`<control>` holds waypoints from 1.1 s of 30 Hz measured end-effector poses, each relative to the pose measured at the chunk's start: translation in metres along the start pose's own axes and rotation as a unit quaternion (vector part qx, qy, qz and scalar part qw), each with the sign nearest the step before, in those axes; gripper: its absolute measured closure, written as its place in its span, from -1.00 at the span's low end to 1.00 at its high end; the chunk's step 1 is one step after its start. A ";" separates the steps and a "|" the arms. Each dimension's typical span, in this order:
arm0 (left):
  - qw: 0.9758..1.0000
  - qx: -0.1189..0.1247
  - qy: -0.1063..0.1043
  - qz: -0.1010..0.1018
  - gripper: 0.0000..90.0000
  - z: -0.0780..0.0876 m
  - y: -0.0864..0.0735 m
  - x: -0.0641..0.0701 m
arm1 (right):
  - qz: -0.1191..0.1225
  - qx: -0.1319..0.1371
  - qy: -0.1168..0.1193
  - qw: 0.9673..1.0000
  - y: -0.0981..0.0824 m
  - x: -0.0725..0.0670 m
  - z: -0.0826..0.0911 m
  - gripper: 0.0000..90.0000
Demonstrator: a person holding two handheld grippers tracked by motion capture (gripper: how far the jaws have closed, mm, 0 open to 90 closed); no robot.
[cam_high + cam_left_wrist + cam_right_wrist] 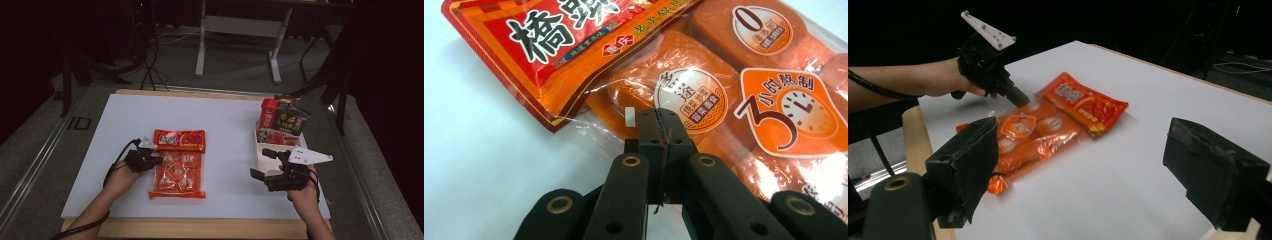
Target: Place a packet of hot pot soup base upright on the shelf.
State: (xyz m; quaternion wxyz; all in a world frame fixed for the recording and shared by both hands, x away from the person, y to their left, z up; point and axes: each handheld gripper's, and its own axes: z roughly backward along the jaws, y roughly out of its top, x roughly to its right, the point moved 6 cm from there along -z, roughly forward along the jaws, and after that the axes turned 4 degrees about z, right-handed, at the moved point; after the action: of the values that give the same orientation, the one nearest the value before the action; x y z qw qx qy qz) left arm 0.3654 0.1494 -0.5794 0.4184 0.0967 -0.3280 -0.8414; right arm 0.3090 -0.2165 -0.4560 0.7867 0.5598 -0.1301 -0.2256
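Note:
A clear packet of orange blocks [177, 175] lies flat on the white table top, with a red snack packet [179, 140] lying across its far end. My left gripper [155, 159] is shut, its tips resting at the orange packet's [764, 100] clear left edge, just below the red packet [554, 45]. I cannot tell whether any plastic is pinched in the left gripper [659, 120]. My right gripper [260, 162] hovers open near the right of the table, with nothing between its jaws. In the right gripper view, the right gripper [1083, 150] faces the orange packet [1033, 135], the red packet [1083, 102] and the left gripper [1018, 97].
A white tray [259, 150] at the right rear holds several upright snack packets [282, 122], just beyond my right gripper. The white table top [225, 120] ends in a wooden front edge near the forearms. Desk legs and cables stand on the floor behind.

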 end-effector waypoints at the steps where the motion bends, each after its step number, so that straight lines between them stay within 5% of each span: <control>1: 1.000 -0.001 0.000 -0.003 1.00 -0.002 0.002 0.003 | 0.002 0.000 0.001 1.000 0.000 0.000 0.000 -0.68; 19: 0.999 0.005 -0.028 -0.036 1.00 -0.022 0.021 0.037 | 0.008 -0.003 0.007 1.000 0.001 -0.004 -0.004 -0.68; 27: 0.998 0.010 -0.046 -0.037 0.99 -0.007 0.012 0.040 | 0.009 0.003 -0.001 1.000 0.003 -0.002 0.000 -0.68; 33: 0.996 0.000 -0.073 -0.056 0.96 0.019 -0.003 0.056 | 0.009 0.004 -0.002 1.000 0.003 -0.002 0.001 -0.68</control>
State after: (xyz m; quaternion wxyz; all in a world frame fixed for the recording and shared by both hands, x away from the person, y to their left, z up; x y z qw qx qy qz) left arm 0.3200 0.1169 -0.5610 0.3456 0.0528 -0.3520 -0.8682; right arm 0.3076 -0.2152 -0.4524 0.7860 0.5616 -0.1377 -0.2187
